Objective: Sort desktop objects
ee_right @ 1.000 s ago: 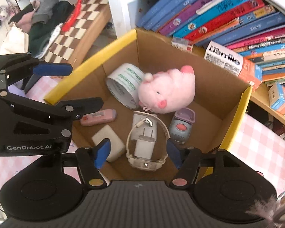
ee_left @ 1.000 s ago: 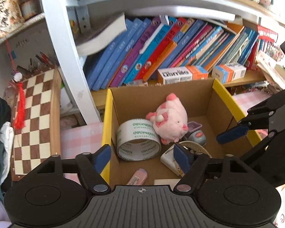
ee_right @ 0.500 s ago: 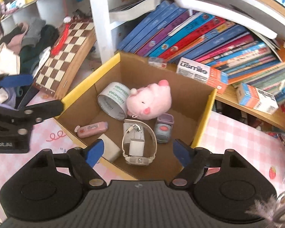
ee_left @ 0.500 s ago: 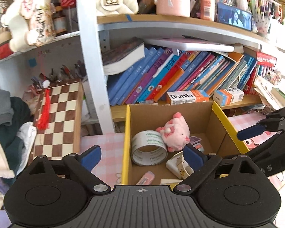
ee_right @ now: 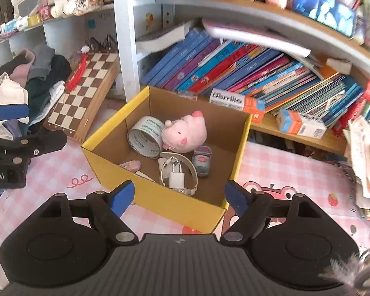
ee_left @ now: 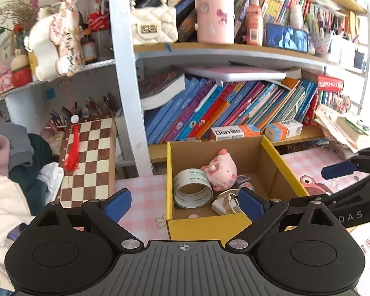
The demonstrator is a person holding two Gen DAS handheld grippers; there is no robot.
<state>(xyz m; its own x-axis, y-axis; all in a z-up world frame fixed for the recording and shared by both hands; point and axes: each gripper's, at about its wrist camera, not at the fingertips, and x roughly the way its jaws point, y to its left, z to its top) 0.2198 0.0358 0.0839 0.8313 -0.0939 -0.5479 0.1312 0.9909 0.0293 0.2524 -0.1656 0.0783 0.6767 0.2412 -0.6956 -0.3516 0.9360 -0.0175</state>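
The yellow-rimmed cardboard box (ee_right: 160, 197) stood on the pink checked table (ee_right: 283, 170), directly ahead of and below both grippers. Its near wall lay between the right gripper (ee_right: 178, 198) and the contents. Inside lay a tape roll (ee_right: 145, 138) leaning against a pink plush pig (ee_right: 185, 133). Nearer the right gripper sat a white charger plug (ee_right: 176, 178) ringed by a pale strap, with a small grey-and-purple gadget (ee_right: 202, 160) just beside it. A pink eraser (ee_right: 130, 165) lay to the left of the plug.

The right gripper's jaws had just been opening and stood apart with nothing between them. The left gripper (ee_left: 183, 203) was likewise spread wide and empty, its right finger overlapping the plug in the left wrist view. Its jaws had also widened over the past second.

Beyond the box, a row of leaning books (ee_left: 222, 108) filled the shelf, with two small cartons in front of them. A white shelf post (ee_left: 128, 86) rose to the left of the box. Further left, a chessboard (ee_left: 88, 160) leaned beside a heap of clothes (ee_left: 24, 167).
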